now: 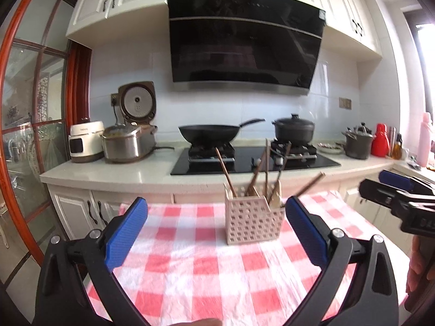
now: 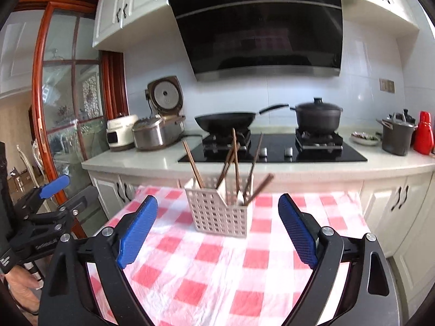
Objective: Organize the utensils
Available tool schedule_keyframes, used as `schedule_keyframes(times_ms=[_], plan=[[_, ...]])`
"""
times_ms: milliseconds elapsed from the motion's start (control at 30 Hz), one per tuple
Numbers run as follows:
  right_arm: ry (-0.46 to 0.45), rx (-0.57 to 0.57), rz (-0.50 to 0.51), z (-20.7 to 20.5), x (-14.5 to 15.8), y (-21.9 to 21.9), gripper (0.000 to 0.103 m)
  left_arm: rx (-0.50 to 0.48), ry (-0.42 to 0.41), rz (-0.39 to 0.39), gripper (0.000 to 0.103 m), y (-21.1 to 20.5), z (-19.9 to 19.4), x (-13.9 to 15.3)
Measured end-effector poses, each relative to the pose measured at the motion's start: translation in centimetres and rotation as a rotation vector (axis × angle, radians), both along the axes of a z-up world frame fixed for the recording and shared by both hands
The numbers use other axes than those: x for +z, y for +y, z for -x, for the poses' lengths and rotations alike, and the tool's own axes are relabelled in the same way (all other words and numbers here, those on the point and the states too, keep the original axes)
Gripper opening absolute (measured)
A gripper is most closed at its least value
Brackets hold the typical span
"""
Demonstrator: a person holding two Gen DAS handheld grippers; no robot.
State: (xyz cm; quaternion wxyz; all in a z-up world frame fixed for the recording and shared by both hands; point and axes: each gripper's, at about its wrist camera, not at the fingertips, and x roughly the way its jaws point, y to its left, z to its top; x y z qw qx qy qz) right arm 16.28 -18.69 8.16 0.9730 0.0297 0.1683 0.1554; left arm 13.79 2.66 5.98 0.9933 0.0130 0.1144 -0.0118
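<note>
A pale perforated utensil basket [image 1: 251, 218] stands on the red-and-white checked tablecloth [image 1: 195, 277] near the table's far edge. It also shows in the right wrist view [image 2: 218, 213]. Several brown chopsticks [image 1: 227, 174] and a light-handled utensil stick up out of it; the chopsticks show too in the right wrist view [image 2: 236, 163]. My left gripper [image 1: 216, 205] is open and empty, short of the basket. My right gripper [image 2: 217, 202] is open and empty, also short of the basket. Each gripper shows at the edge of the other's view.
Behind the table runs a white counter [image 1: 108, 174] with a black hob, a wok [image 1: 209, 133], a lidded pot [image 1: 295, 131], rice cookers [image 1: 127, 142] at left and a grey pot and red bottle [image 1: 380, 140] at right. A glass door stands at left.
</note>
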Motion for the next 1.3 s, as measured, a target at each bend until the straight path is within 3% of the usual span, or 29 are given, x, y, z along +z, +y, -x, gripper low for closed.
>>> schedule_keyframes(times_ms=[200,1300], plan=[[0.048,-0.014,0.04,-0.5,-1.5,0.3,0.084,-0.012,0.044,-0.047,0.098,-1.3,-0.7,-1.4],[0.061,0.025,0.059,-0.1,-2.0,1.0,0.084,-0.053,0.099,0.016,0.098,-0.7,-1.4,-2.1]])
